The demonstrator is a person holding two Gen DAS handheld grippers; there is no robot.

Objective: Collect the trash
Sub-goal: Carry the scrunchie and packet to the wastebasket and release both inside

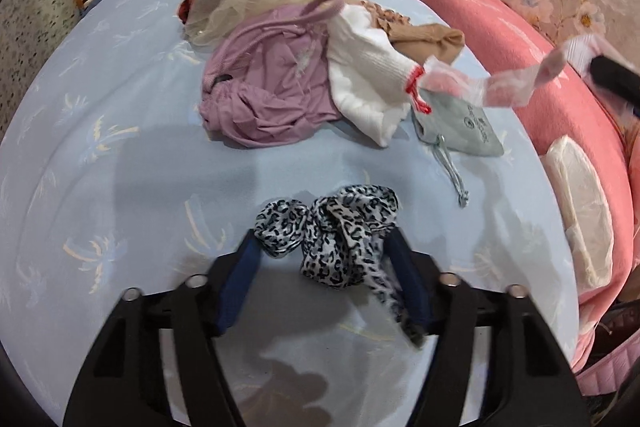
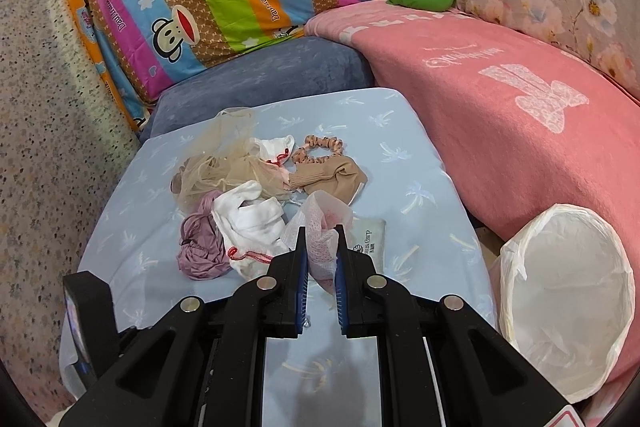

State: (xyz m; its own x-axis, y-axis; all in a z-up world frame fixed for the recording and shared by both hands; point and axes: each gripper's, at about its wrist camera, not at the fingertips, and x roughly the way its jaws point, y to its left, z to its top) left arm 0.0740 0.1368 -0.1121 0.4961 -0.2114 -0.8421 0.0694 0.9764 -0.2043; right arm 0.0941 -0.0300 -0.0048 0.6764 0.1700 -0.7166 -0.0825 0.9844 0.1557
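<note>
Nearby, white-lined bin (image 2: pixel 568 307) (nothing visible inside), right gripper (image 2: pixel 322 255) clamping mesh wrapper (image 2: pixel 320 247), left gripper (image 1: pixel 326 247) parted around leopard scrunchie (image 1: pixel 340 239).

Matt cotton sheet (image 1: pixel 120 155), glossy leopard-print cloth (image 1: pixel 344 227), crinkly plastic bin liner (image 2: pixel 568 291).

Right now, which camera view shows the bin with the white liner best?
The right wrist view: the bin with the white liner shows its whole open mouth there, beside the pink blanket. The left wrist view catches only a narrow, edge-on slice at the picture's right side.
</note>
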